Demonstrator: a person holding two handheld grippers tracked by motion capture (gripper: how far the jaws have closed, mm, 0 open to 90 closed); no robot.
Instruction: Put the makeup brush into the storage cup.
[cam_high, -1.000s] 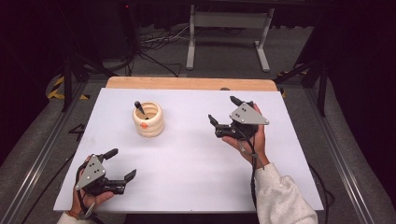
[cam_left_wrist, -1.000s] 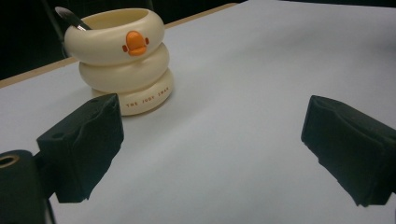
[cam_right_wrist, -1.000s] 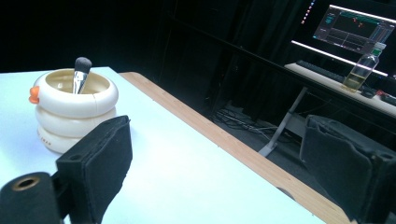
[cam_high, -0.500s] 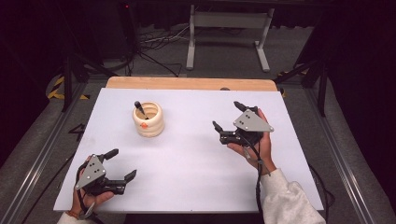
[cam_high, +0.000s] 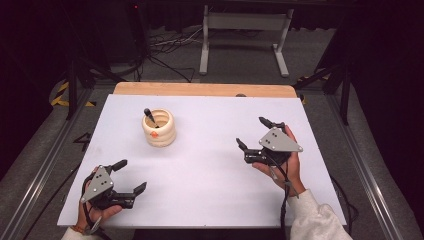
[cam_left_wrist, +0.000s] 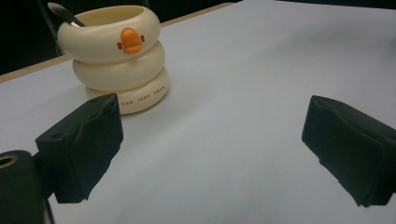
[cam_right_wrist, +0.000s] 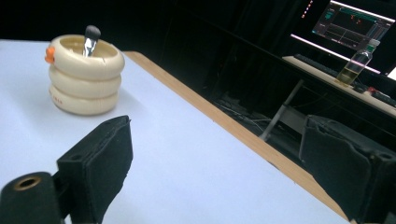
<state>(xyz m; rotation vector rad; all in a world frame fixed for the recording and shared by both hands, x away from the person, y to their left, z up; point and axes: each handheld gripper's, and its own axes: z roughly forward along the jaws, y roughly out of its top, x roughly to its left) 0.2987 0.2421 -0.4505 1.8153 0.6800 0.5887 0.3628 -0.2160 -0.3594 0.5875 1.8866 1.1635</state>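
Observation:
A cream ringed holder (cam_high: 159, 129) with an orange duck bill stands on the white table (cam_high: 210, 165), left of centre toward the back. A dark-tipped utensil (cam_high: 148, 114) leans inside it. The holder (cam_left_wrist: 115, 60) also appears in the left gripper view, and as holder (cam_right_wrist: 85, 74) with the utensil (cam_right_wrist: 91, 38) in the right gripper view. My left gripper (cam_high: 130, 176) rests open near the front left corner, nothing between its jaws. My right gripper (cam_high: 254, 133) is held open at the right side of the table, pointing left, and is empty too.
A wooden strip (cam_high: 205, 90) borders the table's far edge. Beyond it stand a metal frame (cam_high: 245, 35) and floor cables (cam_high: 165, 47). In the right gripper view, a desk off the table carries a monitor (cam_right_wrist: 355, 23) and a bottle (cam_right_wrist: 357, 65).
My right gripper has drifted toward the near side and slightly right, away from the holder. The left gripper has stayed where it was.

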